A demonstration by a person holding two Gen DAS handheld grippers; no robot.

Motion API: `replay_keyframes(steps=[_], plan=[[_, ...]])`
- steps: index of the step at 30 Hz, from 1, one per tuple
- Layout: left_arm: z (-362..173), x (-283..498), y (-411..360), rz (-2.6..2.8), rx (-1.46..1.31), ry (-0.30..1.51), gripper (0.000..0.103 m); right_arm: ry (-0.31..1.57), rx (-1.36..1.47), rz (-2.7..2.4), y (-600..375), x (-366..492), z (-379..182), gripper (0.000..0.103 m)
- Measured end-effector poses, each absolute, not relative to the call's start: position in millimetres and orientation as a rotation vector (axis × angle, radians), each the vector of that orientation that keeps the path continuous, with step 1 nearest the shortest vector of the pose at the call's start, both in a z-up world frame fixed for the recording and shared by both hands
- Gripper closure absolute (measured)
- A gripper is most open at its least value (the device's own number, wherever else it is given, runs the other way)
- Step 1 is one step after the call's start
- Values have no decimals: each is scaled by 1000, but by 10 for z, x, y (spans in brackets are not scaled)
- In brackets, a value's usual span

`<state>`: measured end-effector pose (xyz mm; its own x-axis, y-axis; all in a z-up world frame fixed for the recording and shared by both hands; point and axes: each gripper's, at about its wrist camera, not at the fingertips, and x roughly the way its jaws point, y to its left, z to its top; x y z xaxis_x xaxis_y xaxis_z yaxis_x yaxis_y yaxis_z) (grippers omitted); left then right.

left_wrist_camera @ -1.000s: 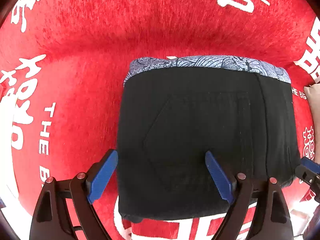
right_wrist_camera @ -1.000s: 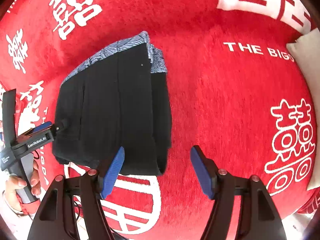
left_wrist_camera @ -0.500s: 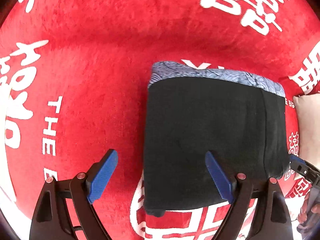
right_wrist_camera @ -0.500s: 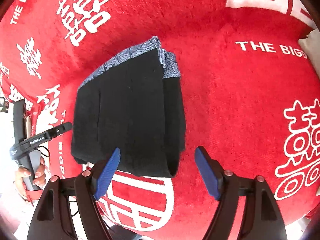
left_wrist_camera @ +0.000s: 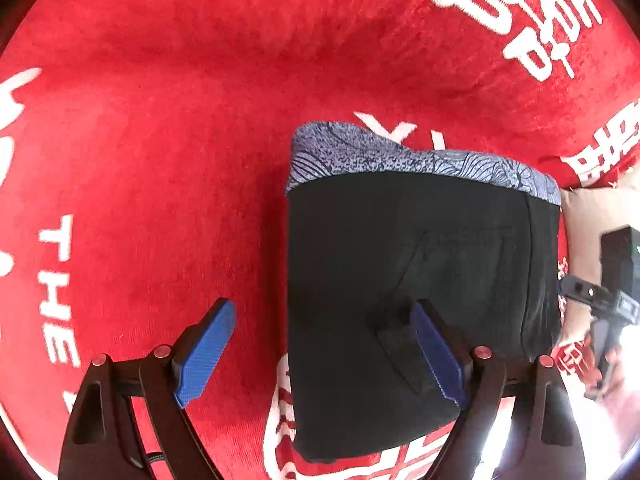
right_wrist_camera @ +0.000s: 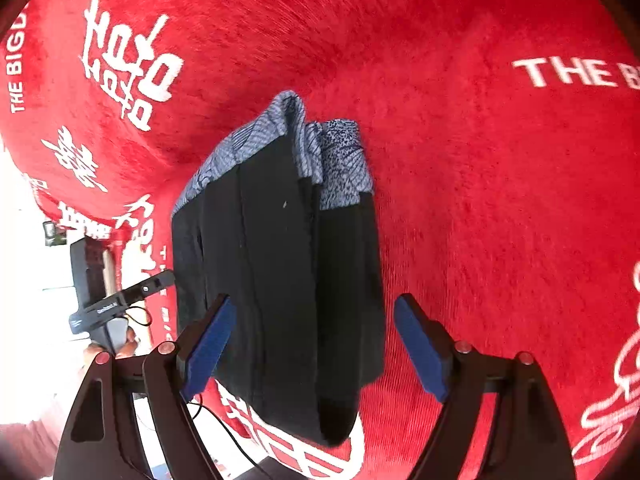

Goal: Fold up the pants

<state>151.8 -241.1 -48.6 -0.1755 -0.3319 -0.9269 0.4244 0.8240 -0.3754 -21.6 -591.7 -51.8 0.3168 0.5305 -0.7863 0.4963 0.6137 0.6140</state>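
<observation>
Left gripper (left_wrist_camera: pixel 322 354): jaws wide apart, blue pads (left_wrist_camera: pixel 206 354) clear of everything, nothing gripped. It points steeply down over the near-left corner of the pants (left_wrist_camera: pixel 420 292); the right pad sits above the black fabric, the left pad above bare red cloth (left_wrist_camera: pixel 160 140). Whether the right pad touches the fabric, can't tell.

Right gripper (right_wrist_camera: pixel 316 354): jaws opening, pads not pressing on anything. The near edge of the folded pants (right_wrist_camera: pixel 280 280) lies between and below the two pads, nothing held. Left pad overlaps the black fabric in view, right pad is over the red cloth (right_wrist_camera: pixel 500 200).

Pants: folded into a compact black rectangle, flat on the red cloth, patterned blue-grey waistband (left_wrist_camera: pixel 400 160) at the far end. From the right wrist view the folded layers stack visibly along the right side, waistband (right_wrist_camera: pixel 332 168) doubled over there.

Red cloth carries white characters and lettering all around. Each camera catches the other gripper at the frame edge beside the pants, held in a hand (right_wrist_camera: pixel 120 344). A pale cushion (left_wrist_camera: pixel 592 216) sits at the right edge of the left wrist view.
</observation>
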Motion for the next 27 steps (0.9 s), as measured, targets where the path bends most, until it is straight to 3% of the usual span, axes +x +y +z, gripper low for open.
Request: replay_keyframes(steps=[10, 12, 16, 17, 19, 20, 22, 27], plan=[[-778, 1647, -2477, -789, -51, 1674, 13, 1287, 1052, 245, -5936, -81, -866, 17], [-835, 1656, -2493, -788, -80, 1686, 6, 1284, 1045, 262, -5907, -53, -869, 17], [-839, 1617, -2534, -768, -104, 1655, 6, 1284, 1038, 266, -5852, 26, -892, 17], [-796, 1578, -2563, -768, -96, 1636, 18, 1293, 1038, 252, -5840, 34, -885, 18], [-655, 1506, -2593, -769, -73, 1598, 28, 1301, 1034, 238, -5822, 11, -842, 32], [-585, 1473, -2611, -771, -61, 1582, 37, 1295, 1042, 236, -5817, -2, -807, 36], [-490, 1432, -2638, -759, -47, 1567, 43, 1279, 1063, 234, -5816, -22, -742, 49], [-211, 1356, -2685, -749, -39, 1525, 49, 1228, 1127, 240, -5827, -102, -571, 57]])
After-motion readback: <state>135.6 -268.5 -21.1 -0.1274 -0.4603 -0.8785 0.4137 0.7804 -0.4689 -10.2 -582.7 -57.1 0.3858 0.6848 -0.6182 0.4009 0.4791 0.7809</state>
